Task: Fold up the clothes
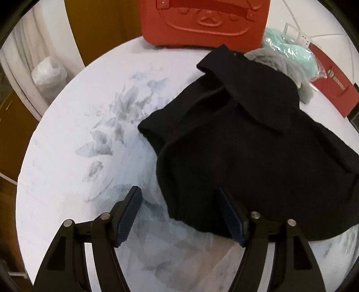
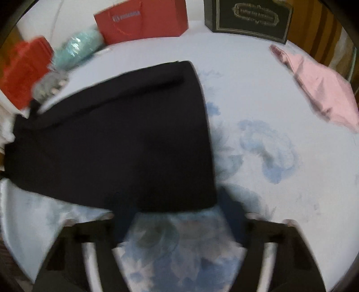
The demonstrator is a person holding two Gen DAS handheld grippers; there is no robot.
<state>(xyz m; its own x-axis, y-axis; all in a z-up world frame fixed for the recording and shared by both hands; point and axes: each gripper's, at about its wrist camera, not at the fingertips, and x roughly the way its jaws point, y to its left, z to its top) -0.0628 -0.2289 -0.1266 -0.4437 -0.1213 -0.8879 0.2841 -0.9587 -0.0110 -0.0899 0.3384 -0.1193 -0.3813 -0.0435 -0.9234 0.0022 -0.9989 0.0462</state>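
A black garment (image 1: 242, 139) lies partly folded on the round table with a white floral cloth (image 1: 89, 139). My left gripper (image 1: 179, 202) is open and empty, hovering at the garment's near left edge, with its right finger over the fabric. In the right wrist view the same black garment (image 2: 125, 139) lies flat with a straight right edge. My right gripper (image 2: 172, 209) is open and empty at the garment's near edge. That view is blurred by motion.
A red case (image 1: 204, 20) stands at the back of the table. A grey cloth (image 1: 289, 65), a mint bagged item (image 1: 289, 49) and a red paper bag (image 2: 143, 20) lie behind the garment. A dark box (image 2: 249, 18) and a pink garment (image 2: 323, 89) sit at the right.
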